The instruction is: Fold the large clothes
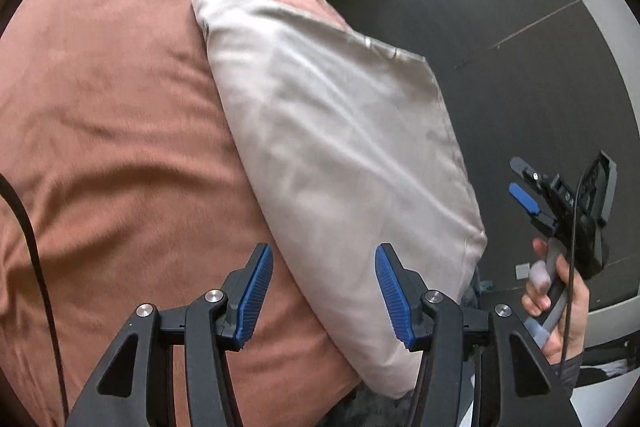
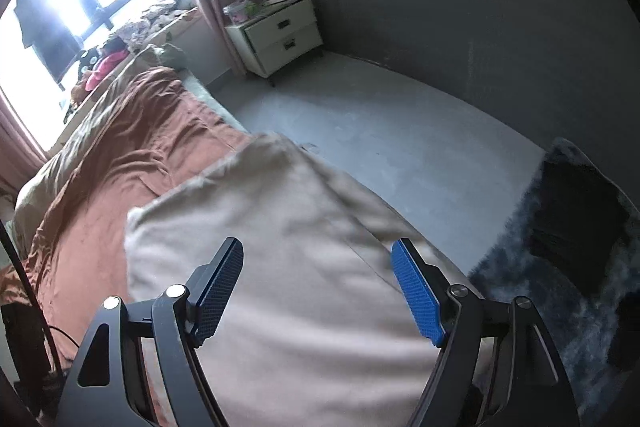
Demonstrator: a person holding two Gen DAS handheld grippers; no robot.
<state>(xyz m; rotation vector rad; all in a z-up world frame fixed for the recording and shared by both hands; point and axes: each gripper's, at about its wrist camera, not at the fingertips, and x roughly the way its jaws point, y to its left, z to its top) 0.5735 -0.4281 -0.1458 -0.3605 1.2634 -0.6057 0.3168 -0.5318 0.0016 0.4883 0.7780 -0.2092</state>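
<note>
A beige, smooth folded garment (image 1: pixel 332 131) lies flat along the right edge of a bed with a rust-brown cover (image 1: pixel 120 107). My left gripper (image 1: pixel 324 255) hovers open over the garment's near left edge, with nothing between its blue pads. At the right of the left wrist view, a hand (image 1: pixel 560 307) holds my right gripper (image 1: pixel 513 174) off the bed's side, jaws apart. In the right wrist view the right gripper (image 2: pixel 318 247) stands open above the beige garment (image 2: pixel 288 227) and is not touching it. The brown cover (image 2: pixel 132 155) stretches away to the left.
A white two-drawer nightstand (image 2: pixel 280 35) stands by the far wall near a bright window. Grey floor (image 2: pixel 380 131) runs beside the bed. A dark fluffy rug (image 2: pixel 560 291) with a black item (image 2: pixel 576 211) on it lies at the right. A black cable (image 1: pixel 32 227) hangs at the left.
</note>
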